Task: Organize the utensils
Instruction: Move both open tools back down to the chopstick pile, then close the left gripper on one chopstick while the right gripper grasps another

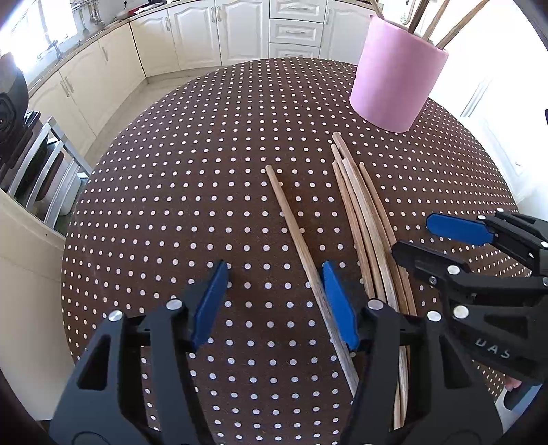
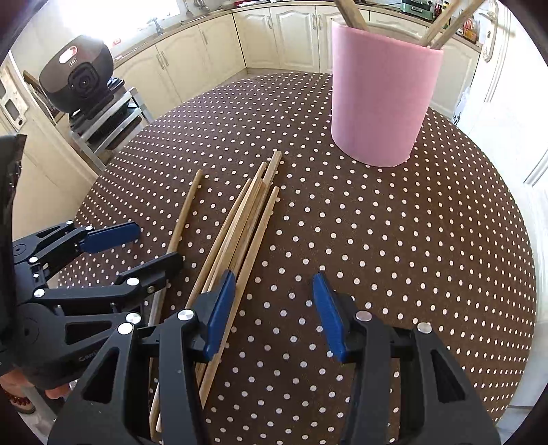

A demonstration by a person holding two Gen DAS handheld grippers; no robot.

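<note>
Sticks [image 2: 441, 24] stand in the pink holder [image 2: 383, 99]; both grippers' jaws gape, grasping nothing.

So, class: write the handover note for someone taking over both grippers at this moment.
Left gripper: open, single chopstick beside its right pad, not gripped.
Right gripper: open, empty, at the edge of the chopstick bundle.
Pink holder stands upright on the dotted table.
Done: a few sticks already stand in the holder.
Left: the single stick and the bundle still lie on the table.
</note>
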